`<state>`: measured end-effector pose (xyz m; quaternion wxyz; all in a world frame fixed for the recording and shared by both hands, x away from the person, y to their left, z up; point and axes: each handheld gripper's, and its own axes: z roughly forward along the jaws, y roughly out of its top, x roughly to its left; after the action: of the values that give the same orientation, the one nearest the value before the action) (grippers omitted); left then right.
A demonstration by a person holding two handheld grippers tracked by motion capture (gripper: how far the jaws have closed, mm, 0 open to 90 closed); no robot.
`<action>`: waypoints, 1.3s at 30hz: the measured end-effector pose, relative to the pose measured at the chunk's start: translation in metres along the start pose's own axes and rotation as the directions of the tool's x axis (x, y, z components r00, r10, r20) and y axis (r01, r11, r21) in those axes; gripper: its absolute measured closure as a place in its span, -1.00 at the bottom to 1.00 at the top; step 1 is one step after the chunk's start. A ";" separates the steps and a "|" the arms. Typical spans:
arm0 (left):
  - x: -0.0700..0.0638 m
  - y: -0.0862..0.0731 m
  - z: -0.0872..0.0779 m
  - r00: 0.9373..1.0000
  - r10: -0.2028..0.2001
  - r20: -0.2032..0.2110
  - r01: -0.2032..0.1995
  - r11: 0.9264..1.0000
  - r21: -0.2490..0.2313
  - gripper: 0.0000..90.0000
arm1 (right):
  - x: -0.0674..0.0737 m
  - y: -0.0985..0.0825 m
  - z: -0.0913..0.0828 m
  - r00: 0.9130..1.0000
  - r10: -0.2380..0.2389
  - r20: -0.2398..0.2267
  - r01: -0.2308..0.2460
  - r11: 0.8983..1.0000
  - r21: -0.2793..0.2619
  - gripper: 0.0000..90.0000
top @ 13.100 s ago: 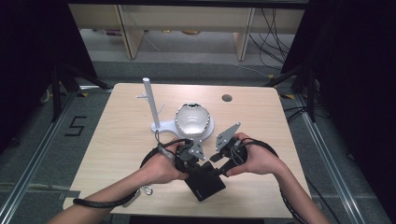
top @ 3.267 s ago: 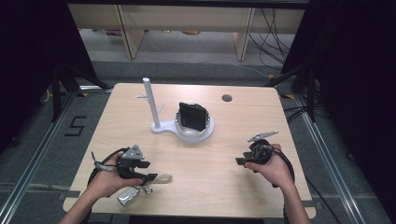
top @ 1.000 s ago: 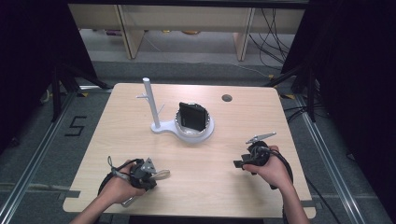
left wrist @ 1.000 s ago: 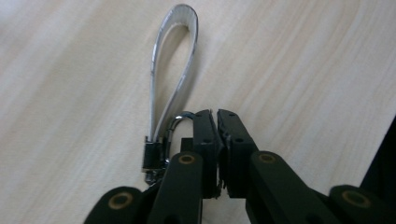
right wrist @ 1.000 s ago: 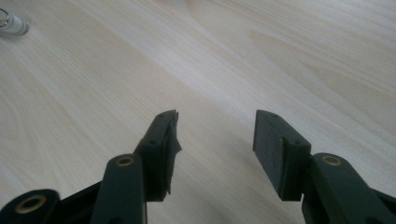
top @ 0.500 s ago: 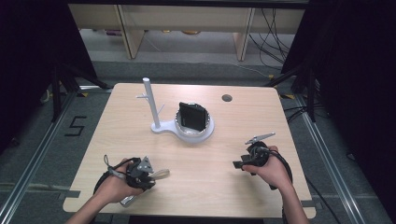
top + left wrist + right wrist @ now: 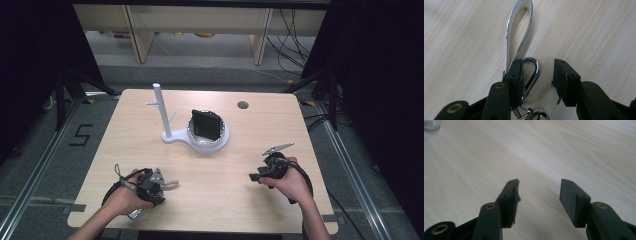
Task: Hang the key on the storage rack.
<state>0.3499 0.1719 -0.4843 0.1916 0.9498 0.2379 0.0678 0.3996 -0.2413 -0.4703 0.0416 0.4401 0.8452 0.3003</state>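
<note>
Down at the near-left corner of the bench [image 7: 215, 200], the metal keyring clip [image 7: 517, 40] lies flat on the wood just ahead of the left gripper [image 7: 537, 82], its long white-lined loop running out toward twelve o'clock in the left gripper view and a smaller chrome carabiner loop [image 7: 532, 72] tucked against the inner face of the left-hand jaw. The jaws have just been opening and now stand about half wide; the carabiner loop sits between them but the pads no longer press on it, so I judge the clip released and resting on the bench. Its long axis runs nearly in line with the jaws, which means any regrasp would call for closing across the narrow width rather than along the length. In the high view the left gripper [image 7: 150, 182] is right over the clip, while the right gripper [image 7: 270, 167] rests well apart at about three o'clock from it, its jaws spread wide over bare wood with nothing between them. Farther off, at roughly one o'clock from the left hand, a white stand [image 7: 165, 125] with an upright post carries a round dish holding a dark pouch [image 7: 206, 125]. Nothing lies between the clip and that stand.
</note>
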 end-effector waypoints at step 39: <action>0.023 -0.014 -0.018 0.998 -0.060 0.005 0.060 0.997 0.054 0.26 | 0.004 0.000 0.001 0.999 0.030 -0.011 -0.029 0.999 0.045 0.12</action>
<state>0.3602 0.2008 -0.4727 0.1685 0.9473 0.2675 0.0523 0.3975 -0.2380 -0.4703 0.0222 0.4515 0.8455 0.2843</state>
